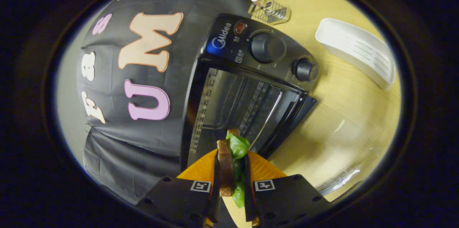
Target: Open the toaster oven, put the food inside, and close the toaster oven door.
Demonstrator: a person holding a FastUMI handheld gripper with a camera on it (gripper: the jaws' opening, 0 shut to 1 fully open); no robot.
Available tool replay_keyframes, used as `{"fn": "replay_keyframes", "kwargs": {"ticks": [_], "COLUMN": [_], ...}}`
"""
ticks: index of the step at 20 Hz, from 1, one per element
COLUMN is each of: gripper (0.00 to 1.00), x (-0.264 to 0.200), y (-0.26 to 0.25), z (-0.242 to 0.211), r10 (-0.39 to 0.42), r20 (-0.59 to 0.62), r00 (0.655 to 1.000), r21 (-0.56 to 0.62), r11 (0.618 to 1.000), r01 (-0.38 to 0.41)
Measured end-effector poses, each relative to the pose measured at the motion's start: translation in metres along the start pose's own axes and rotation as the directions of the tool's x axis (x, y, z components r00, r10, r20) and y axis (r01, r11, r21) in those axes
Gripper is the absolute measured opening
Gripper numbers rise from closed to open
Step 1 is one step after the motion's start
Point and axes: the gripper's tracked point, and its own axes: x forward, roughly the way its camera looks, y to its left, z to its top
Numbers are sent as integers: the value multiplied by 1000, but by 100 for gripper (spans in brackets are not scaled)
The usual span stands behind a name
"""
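Gripper view: tongs (231, 163) pinch leafy sandwich (231, 156) before boxy metal toaster oven (247, 88)

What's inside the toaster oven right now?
The toaster oven stands open; its cavity shows bare ribbed walls, no food. The gripper, shut on the sandwich, covers the cavity's near part, so that bit can't be checked.

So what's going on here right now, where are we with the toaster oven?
The gripper is shut on a sandwich, bread with green lettuce, held between its fingers. Just beyond them the toaster oven stands with its door open and the chamber showing. The food is at the opening, not yet set inside. Farther off on the wooden table lie a white tray and a small wire rack.
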Motion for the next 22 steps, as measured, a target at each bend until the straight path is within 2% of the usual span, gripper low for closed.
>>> {"fn": "replay_keyframes", "kwargs": {"ticks": [9,14,20,22], "gripper": [30,30,49,55], "x": [55,61,52,44], "y": [-6,1,0,-8], "z": [29,35,37,45], "r10": [1,2,-42,-76], "r20": [90,167,219,253], "r00": [996,986,975,965], "r21": [159,119,20,-8], "r11": [987,993,999,997], "r01": [-16,-22,39,81]}}
